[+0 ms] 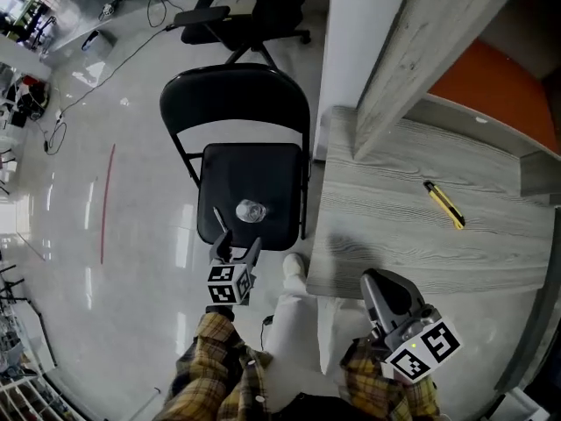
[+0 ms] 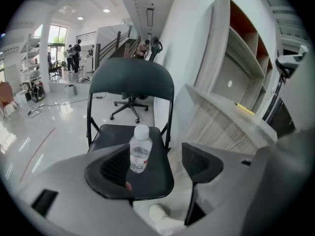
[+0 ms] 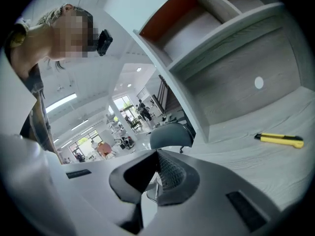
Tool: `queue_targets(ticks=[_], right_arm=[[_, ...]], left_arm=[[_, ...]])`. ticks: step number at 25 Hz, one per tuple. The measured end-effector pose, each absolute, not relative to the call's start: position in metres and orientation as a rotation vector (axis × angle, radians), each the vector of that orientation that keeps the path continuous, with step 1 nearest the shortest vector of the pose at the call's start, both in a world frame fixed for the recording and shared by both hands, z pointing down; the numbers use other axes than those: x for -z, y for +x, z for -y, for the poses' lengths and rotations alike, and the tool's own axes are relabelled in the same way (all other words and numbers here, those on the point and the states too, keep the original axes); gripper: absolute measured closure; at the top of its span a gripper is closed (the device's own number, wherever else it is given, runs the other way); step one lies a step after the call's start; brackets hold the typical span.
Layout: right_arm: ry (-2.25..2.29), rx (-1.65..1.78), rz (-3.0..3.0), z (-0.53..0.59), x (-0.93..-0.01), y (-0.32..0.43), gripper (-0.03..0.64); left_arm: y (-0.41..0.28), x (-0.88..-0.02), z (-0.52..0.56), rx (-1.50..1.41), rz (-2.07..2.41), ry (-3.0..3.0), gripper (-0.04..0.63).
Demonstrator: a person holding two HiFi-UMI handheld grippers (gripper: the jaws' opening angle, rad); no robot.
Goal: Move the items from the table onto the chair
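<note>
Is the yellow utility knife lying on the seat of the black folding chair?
No, the yellow utility knife lies on the grey wood-grain table, while a clear plastic bottle stands on the black chair seat.

No text, brand or number readable in any view. Water bottle ahead of left gripper, framed between its jaws, carries pale label with red band (print too small to make out). Marker cubes behind jaws show black-and-white square codes only.
</note>
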State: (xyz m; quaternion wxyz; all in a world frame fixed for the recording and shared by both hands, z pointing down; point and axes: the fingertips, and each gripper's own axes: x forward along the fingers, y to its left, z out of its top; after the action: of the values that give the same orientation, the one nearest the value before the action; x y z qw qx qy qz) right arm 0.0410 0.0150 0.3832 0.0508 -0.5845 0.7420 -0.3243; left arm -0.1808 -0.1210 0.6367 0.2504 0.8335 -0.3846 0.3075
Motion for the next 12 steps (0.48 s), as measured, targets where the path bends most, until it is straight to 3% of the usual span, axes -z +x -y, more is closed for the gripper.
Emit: queue_targets(ticks=[6, 12], right_arm=[[-1.813, 0.864, -2.251, -0.047, -0.334, 0.083, 0.598], [-1.886, 0.760, -2.191, -0.118, -0.270, 0.147, 0.598]], left_arm=[[-0.124, -0.513, 0.095, -0.688, 0.950, 2.452, 0.268], [0.013, -0.371, 0.043, -0.574, 0.651, 2.728, 0.268]])
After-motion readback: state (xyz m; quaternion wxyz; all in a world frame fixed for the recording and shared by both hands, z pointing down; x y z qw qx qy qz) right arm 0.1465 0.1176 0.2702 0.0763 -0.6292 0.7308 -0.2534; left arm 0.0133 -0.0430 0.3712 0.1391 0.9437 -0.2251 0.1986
